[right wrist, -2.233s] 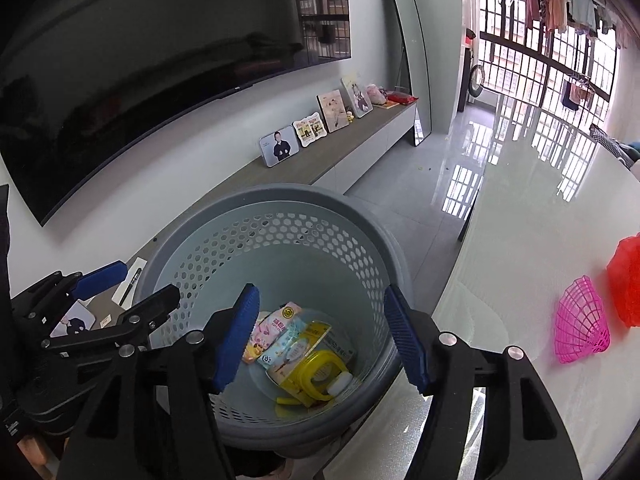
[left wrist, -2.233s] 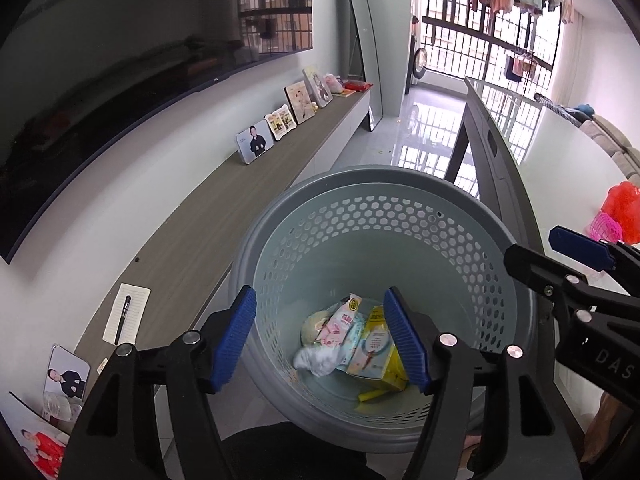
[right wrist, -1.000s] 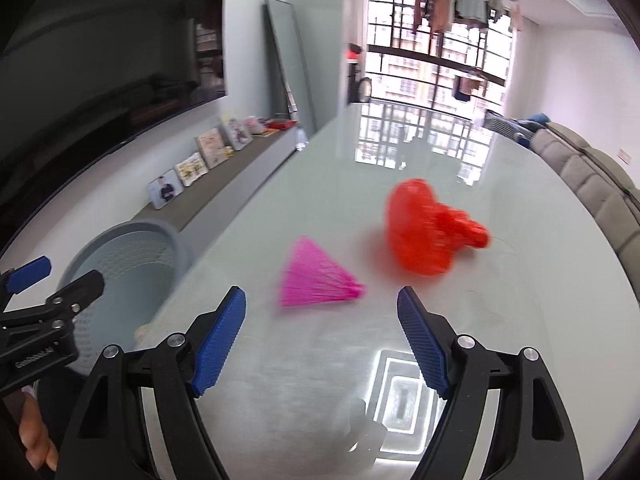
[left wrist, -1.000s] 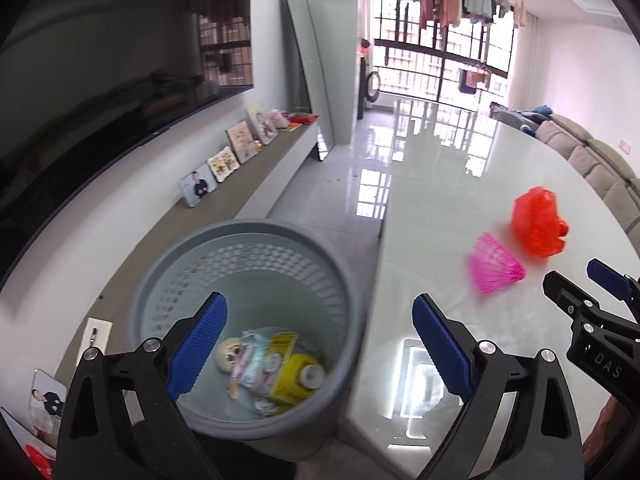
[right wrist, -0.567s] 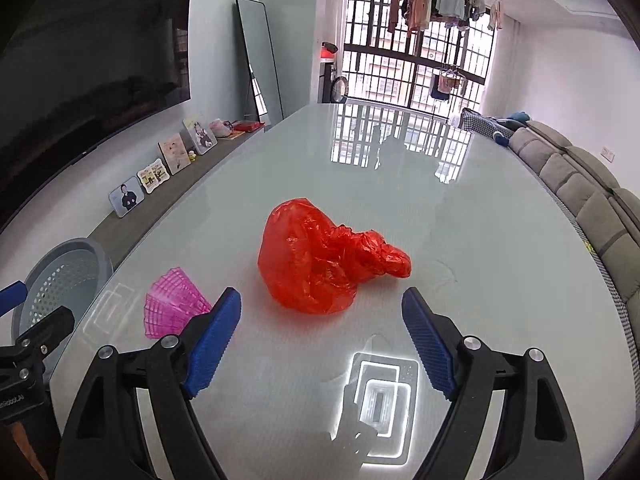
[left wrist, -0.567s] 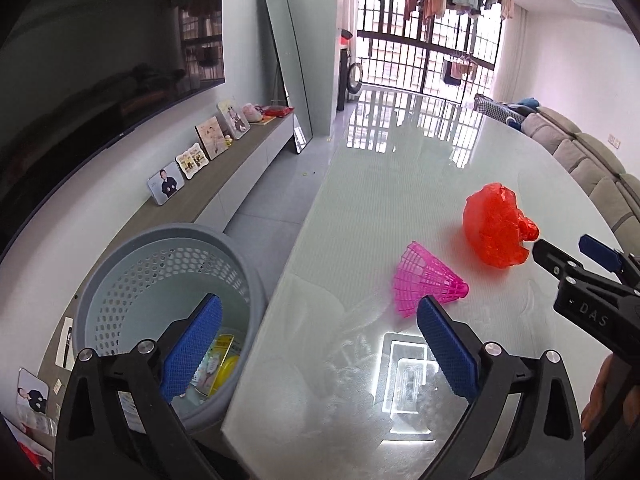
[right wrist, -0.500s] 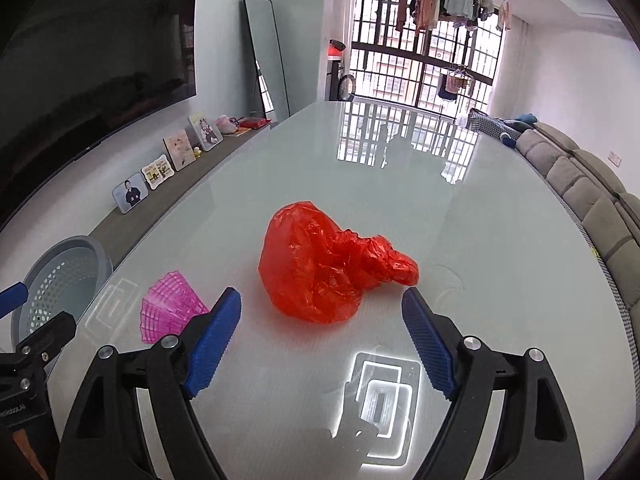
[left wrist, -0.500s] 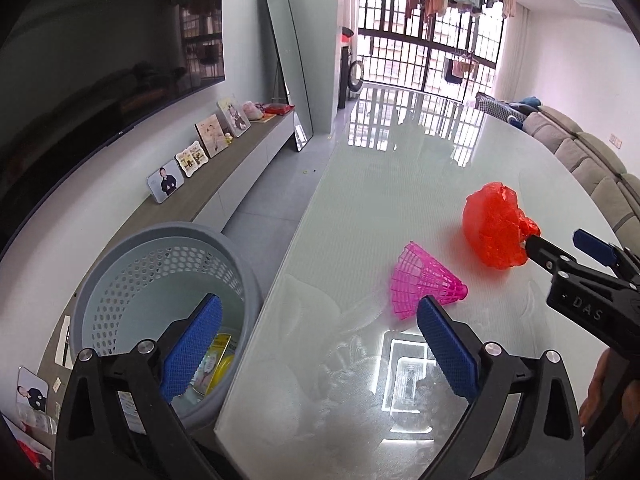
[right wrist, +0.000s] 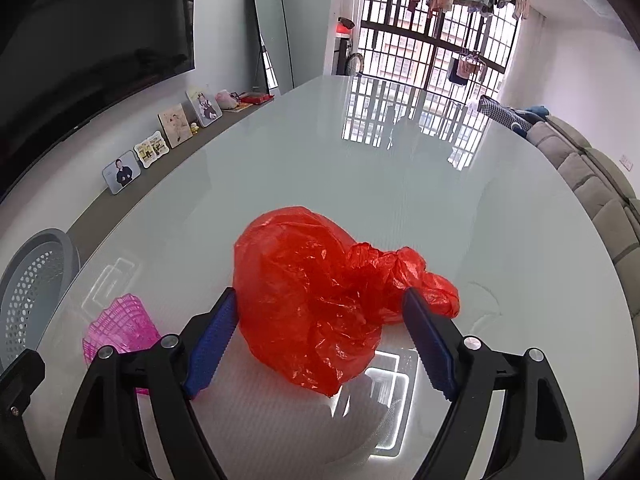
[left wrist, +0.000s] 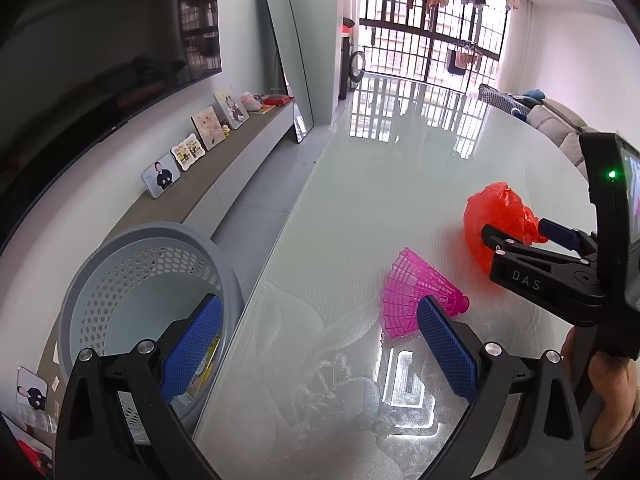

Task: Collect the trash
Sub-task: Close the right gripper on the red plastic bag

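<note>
The right gripper (right wrist: 320,332) stands with its jaws spread wide around a crumpled red plastic bag (right wrist: 316,296) lying on the glossy white table (right wrist: 400,184). The blue pads flank the bag's body on both sides; whether they touch the film cannot be told, and nothing is clamped. This straddling position suits a soft, bulky item: a wide opening lets the pads close on the bag's bulk rather than on its knotted tail, which points to the right.

The left gripper (left wrist: 320,344) is also open and empty, hovering over the table edge. A pink mesh cone (left wrist: 416,296) lies on the table just beyond its right pad, probably the next item to collect.

The left wrist view shows what the right one only partly shows: the grey perforated bin (left wrist: 120,256) standing on the floor beside the table, with packaging visible inside, and the right gripper seen from the side at the bag. The right wrist view alone shows the bag's full shape and how the pads frame it.
</note>
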A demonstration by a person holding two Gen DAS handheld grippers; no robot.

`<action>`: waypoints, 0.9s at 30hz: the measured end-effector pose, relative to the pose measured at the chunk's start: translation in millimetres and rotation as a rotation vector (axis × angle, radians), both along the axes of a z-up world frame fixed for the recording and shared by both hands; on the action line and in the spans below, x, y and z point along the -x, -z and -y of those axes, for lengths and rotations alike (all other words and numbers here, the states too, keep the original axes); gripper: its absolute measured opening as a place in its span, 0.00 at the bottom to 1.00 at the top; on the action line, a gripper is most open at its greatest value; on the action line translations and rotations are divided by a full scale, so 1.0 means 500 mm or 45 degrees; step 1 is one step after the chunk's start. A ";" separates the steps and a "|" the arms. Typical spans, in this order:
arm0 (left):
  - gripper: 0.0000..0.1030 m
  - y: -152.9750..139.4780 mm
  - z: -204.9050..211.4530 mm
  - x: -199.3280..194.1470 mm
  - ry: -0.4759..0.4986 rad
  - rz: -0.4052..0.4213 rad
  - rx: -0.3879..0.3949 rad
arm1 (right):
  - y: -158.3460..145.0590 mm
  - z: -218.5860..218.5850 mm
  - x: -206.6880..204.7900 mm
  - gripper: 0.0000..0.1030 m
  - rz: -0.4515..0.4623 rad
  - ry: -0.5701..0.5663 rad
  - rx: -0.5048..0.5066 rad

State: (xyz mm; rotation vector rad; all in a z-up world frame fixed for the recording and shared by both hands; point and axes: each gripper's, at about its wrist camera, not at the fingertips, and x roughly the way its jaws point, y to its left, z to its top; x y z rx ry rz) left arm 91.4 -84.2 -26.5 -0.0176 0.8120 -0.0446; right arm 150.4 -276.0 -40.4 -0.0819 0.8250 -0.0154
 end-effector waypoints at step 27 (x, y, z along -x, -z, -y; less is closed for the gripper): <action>0.93 0.005 0.075 0.023 0.064 -0.059 -0.006 | -0.032 0.058 0.053 0.18 0.037 -0.013 -0.113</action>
